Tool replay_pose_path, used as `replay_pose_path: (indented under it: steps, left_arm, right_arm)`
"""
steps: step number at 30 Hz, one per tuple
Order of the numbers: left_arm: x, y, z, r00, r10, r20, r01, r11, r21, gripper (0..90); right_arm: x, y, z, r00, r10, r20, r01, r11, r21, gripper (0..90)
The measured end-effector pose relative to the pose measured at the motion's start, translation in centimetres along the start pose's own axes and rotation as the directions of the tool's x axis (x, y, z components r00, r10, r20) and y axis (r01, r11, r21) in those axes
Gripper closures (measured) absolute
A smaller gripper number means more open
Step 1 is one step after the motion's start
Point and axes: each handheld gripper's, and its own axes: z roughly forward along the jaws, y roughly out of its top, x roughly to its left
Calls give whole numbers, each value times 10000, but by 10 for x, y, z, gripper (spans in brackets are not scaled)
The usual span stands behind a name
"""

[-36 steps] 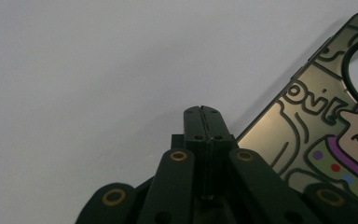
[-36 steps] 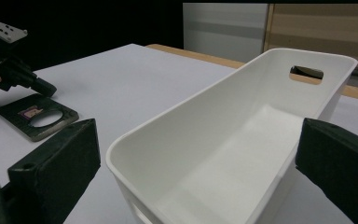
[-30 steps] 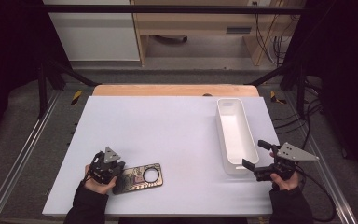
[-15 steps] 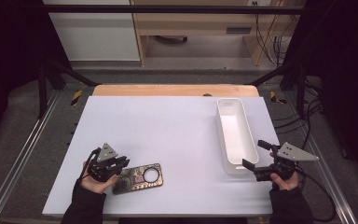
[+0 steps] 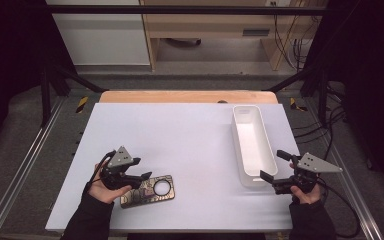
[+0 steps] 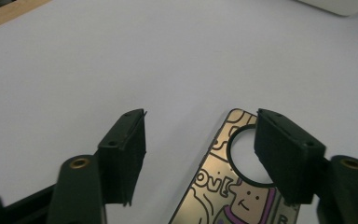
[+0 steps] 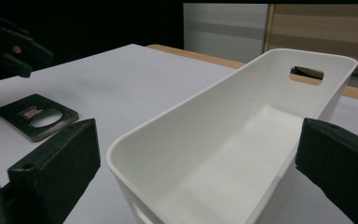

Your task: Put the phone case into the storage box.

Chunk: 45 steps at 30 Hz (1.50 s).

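Your left gripper (image 6: 200,158) has just been opening its jaws, and now they stand well apart with nothing pinched between them. Under them lies the flat metallic rectangular plate with a cartoon print and a round hole (image 6: 242,186), resting on the white tabletop (image 6: 121,60); the right-hand pad hangs over the hole's rim without pressing on it. From the high view, that same left gripper (image 5: 139,169) sits just over the plate's near-left end (image 5: 150,191), so the plate looks let go and lying free near the front edge of the table.

Over to your right gripper (image 7: 196,154): jaws spread wide, holding nothing, one pad on each side of the near end of the long white plastic bin with a handle slot (image 7: 242,121). In the high view it (image 5: 274,166) waits at the bin's near corner (image 5: 252,145), apparently touching neither wall. That straddle looks like readiness to steady or take the bin. The bin is empty and well apart from the plate, so I'd judge the plate has yet to go in.
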Motion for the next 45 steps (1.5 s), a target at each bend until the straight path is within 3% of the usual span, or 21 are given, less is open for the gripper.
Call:
replay_pose_path:
  steps: [1,6,8,13,19,25,36,45]
  left_arm:
    - [0,2,-1,9999,59,116,-59,10000,17,256]
    - [1,7,-3,9978,325,586,-331,9994,95,184]
    - [1,10,-4,9960,580,676,-597,9979,239,149]
    - [1,13,-4,9938,732,841,-769,9961,422,87]
    - [-1,15,-2,9859,1070,1287,-1174,9901,764,4]
    - [0,16,1,9818,1264,1415,-1437,9823,1198,4]
    - [-3,14,10,9665,1545,2051,-1926,9645,1807,0]
    - [-6,7,22,9612,1627,2227,-2147,9482,2343,0]
  right_arm:
    - [0,0,0,10000,-6,-6,6,10000,1,3]
    - [0,0,0,10000,-9,-19,9,10000,11,3]
    - [0,0,0,10000,-13,-19,13,10000,22,3]
    - [0,0,0,10000,-15,-21,15,10000,18,4]
    - [0,0,0,10000,-43,-54,43,10000,-17,3]
    - [0,0,0,10000,-59,-64,59,10000,-26,4]
    - [0,0,0,9999,-71,-99,71,10000,-7,3]
    - [0,0,0,9999,-72,-106,72,10000,1,3]
